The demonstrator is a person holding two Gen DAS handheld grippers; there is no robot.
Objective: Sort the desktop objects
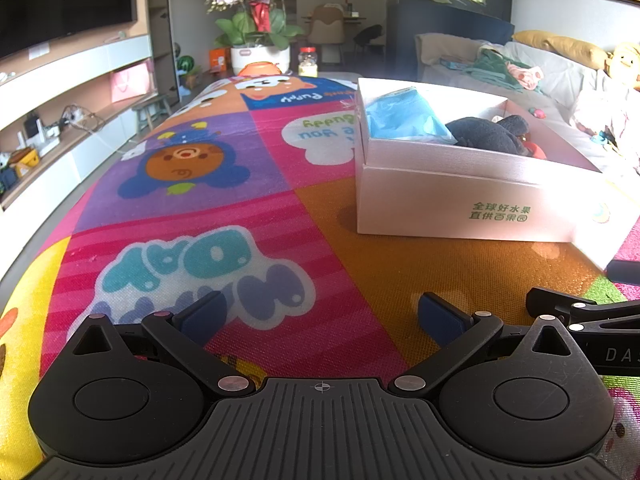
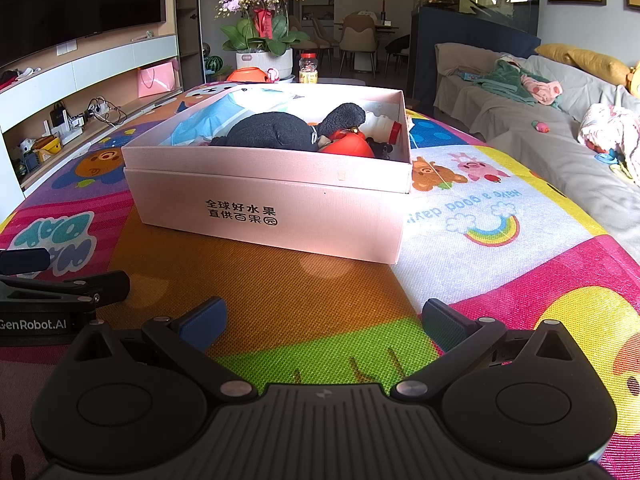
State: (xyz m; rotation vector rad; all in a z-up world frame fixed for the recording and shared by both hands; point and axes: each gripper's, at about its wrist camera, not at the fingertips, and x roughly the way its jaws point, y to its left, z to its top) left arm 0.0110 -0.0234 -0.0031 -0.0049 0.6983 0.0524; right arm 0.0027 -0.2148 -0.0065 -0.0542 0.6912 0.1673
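Two tongs, left (image 1: 320,314) and right (image 2: 322,320), jaws spread wide and holding nothing, low over a cartoon-print mat (image 2: 320,292) on the table. Ahead, open pink box (image 2: 280,208) on the mat, packed with black plush (image 2: 276,130), blue bag (image 1: 404,114), red toy (image 2: 346,146). Beyond, potted orchid (image 2: 262,20) at the far end.

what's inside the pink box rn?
Pink box holds a black plush, blue packet, red toy and white bottle. Anything beneath them is covered.
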